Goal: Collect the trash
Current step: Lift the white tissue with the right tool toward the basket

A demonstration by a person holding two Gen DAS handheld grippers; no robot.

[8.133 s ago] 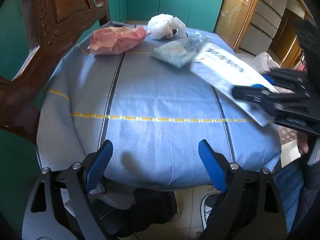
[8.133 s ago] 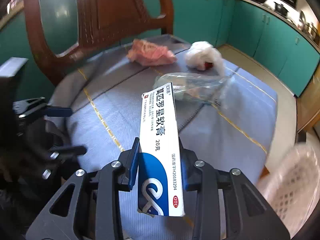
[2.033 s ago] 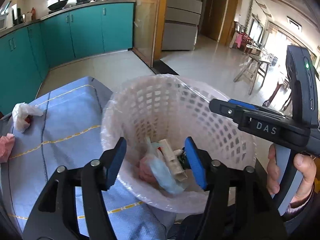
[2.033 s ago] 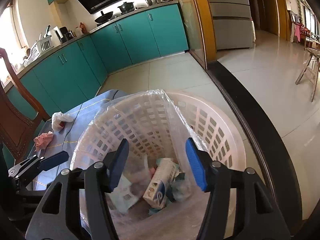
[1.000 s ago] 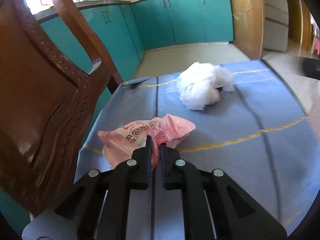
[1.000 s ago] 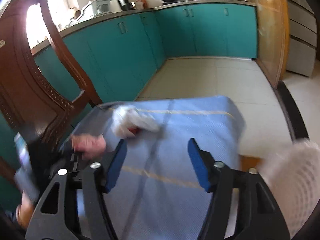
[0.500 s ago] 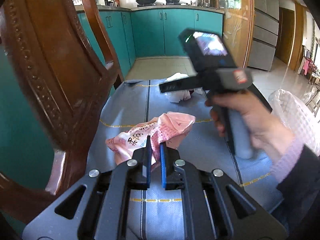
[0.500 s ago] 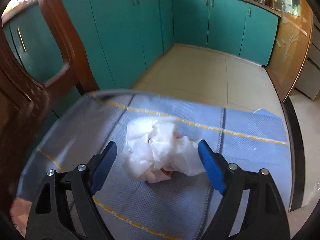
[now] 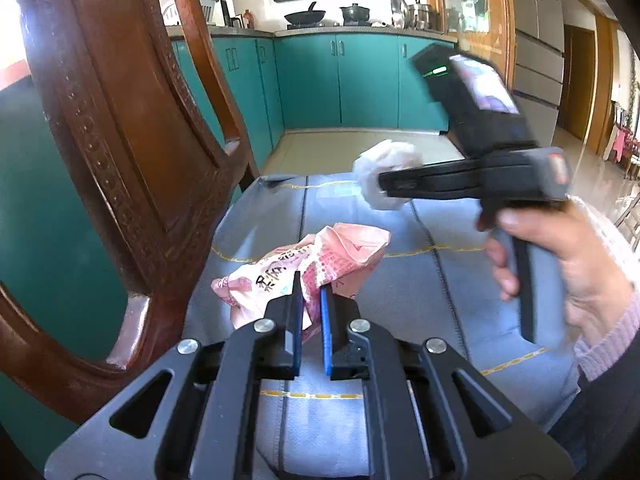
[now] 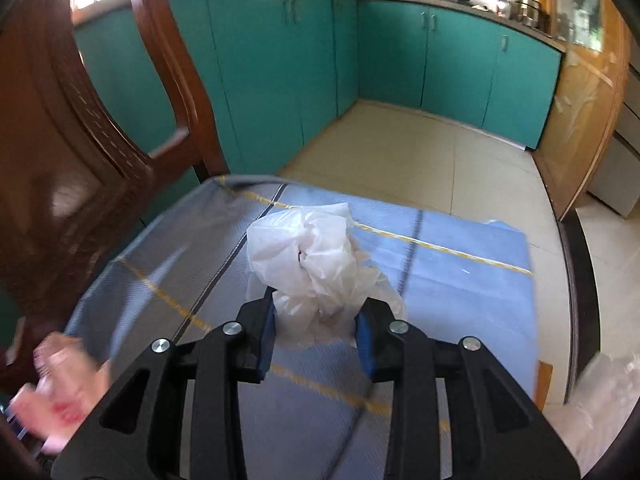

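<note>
My left gripper (image 9: 309, 286) is shut on a crumpled pink wrapper (image 9: 320, 256) and holds it just above the blue cloth of the table (image 9: 400, 280). My right gripper (image 10: 316, 322) is closed around a crumpled white plastic bag (image 10: 312, 256), which bulges out above its blue pads (image 10: 266, 332). In the left wrist view the right gripper (image 9: 386, 188) grips the same white bag (image 9: 384, 160) above the table's far end. The pink wrapper shows blurred at the lower left of the right wrist view (image 10: 60, 380).
A carved wooden chair back (image 9: 120, 140) stands close on the left of the table. Teal cabinets (image 9: 360, 80) line the far wall across a tiled floor (image 10: 400, 152). The white basket's liner (image 10: 600, 400) shows at the lower right edge.
My right gripper has closed on the white bag and lifted it off the cloth. My left gripper still holds the pink wrapper, slightly raised.
</note>
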